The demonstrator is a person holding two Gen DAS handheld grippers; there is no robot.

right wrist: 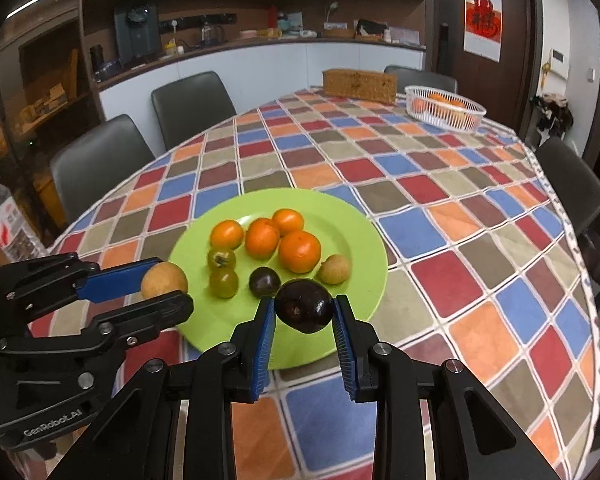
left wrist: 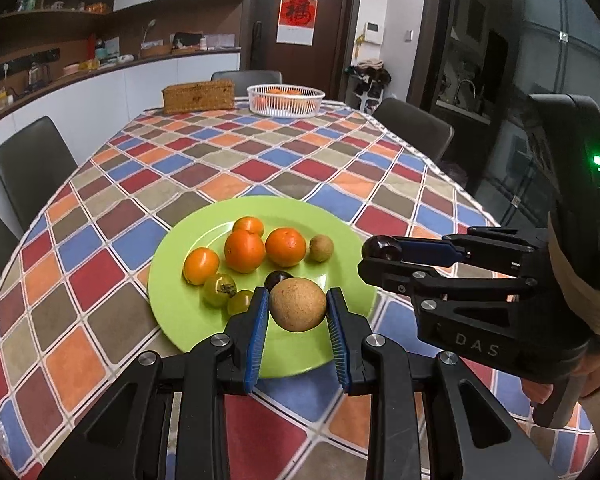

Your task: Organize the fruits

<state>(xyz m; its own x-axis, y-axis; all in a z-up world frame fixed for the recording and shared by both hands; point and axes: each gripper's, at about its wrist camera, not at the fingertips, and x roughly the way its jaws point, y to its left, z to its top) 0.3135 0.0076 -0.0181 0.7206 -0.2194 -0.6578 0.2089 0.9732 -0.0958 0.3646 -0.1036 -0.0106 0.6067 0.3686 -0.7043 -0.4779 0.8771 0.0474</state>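
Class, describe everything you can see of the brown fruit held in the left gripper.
The brown fruit is round, tan and matt, with a finely speckled, rough-looking skin and no stem showing. It is whole and clamped between the left gripper's blue ribbed pads, held above the near edge of the green plate; nothing else touches it.

A woven box point(left wrist: 199, 97) sits on the checked tablecloth point(left wrist: 236, 168) among chairs point(left wrist: 32, 168).
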